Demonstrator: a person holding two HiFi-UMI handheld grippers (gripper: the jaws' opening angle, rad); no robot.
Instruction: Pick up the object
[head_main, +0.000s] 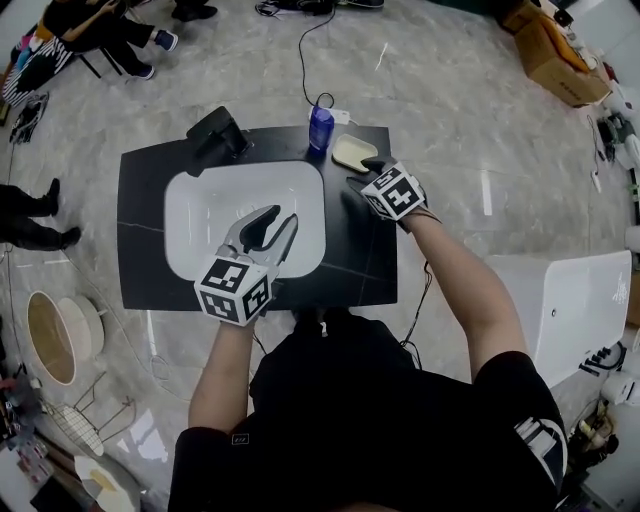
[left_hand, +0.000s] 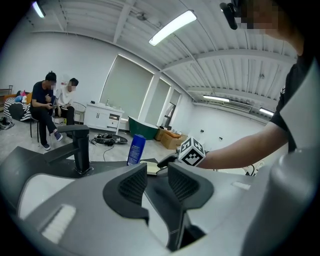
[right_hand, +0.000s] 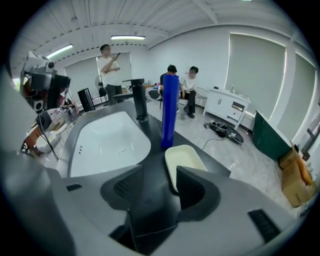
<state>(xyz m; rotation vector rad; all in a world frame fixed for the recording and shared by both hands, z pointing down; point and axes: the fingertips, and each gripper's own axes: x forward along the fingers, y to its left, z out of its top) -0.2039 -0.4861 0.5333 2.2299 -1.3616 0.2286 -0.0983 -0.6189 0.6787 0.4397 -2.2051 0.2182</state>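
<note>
**Head view:** A person leans over a black surface with one white sunken basin set into it. The left gripper hangs above the basin, fingers apart and empty. The right gripper points at the one cream oval dish. The dish lies near the surface's far edge, just right of the one blue cylindrical bottle. One black faucet stands at the basin's far left corner. Cardboard boxes sit on the floor well beyond.

**Left gripper view:** The left gripper shows its fingers parted, with nothing between them. Past them stand the black faucet, the blue cylindrical bottle and the cream oval dish. The dish is partly hidden behind the right gripper. Two seated people wait by the far wall.

**Right gripper view:** The right gripper has its fingers wide apart and grips nothing. The cream oval dish lies just ahead, its near end hidden behind the right-hand finger. The blue cylindrical bottle stands upright just behind the dish. The black faucet stands farther back, beside the white sunken basin. Three people are in the background, one standing person and two seated.
</note>
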